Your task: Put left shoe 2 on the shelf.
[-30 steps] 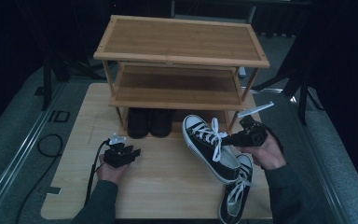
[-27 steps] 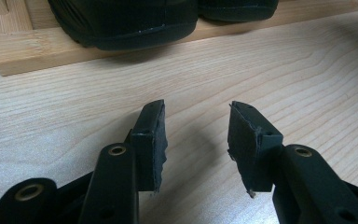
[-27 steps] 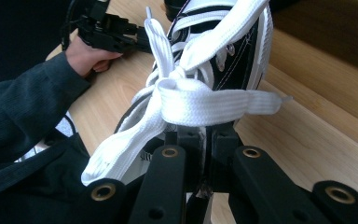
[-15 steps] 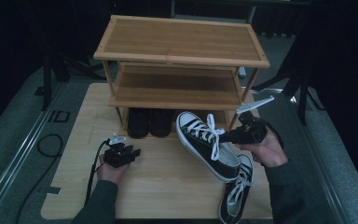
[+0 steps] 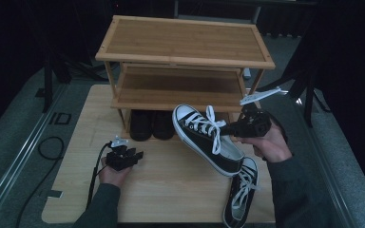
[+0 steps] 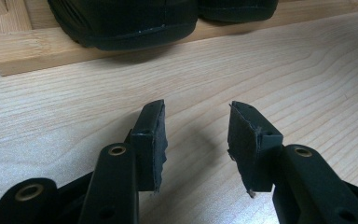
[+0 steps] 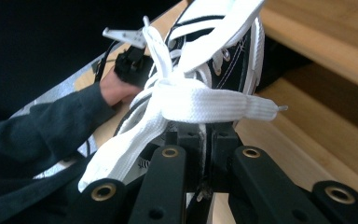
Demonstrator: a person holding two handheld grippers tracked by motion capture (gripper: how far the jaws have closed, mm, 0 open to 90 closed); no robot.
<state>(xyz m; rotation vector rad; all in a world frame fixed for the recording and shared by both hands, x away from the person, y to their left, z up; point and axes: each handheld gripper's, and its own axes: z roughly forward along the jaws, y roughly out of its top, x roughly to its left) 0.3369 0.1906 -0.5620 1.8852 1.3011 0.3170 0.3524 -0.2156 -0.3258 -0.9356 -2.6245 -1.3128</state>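
Observation:
A black-and-white sneaker (image 5: 204, 137) hangs tilted above the table, toe toward the rack's lower shelves. My right gripper (image 5: 235, 129) is shut on its upper edge beside the laces. In the right gripper view, the jaws (image 7: 204, 135) pinch a thin strip of that sneaker (image 7: 233, 60) under the knotted white laces (image 7: 200, 102). Its twin sneaker (image 5: 241, 197) lies on the table near the front right. My left gripper (image 5: 135, 156) rests low at the left, open; its pads (image 6: 151, 140) stand apart over bare wood with nothing between them.
A three-tier bamboo shoe rack (image 5: 185, 40) stands at the back of the wooden table (image 5: 171, 190). A pair of black shoes (image 5: 152, 124) sits on its bottom shelf, their toes (image 6: 121, 23) close ahead of my left gripper. The far-off left gripper (image 7: 130, 60) shows past the sneaker.
My right gripper has lifted the sneaker higher, and its toe has swung up and left toward the rack. The left hand has stayed put.

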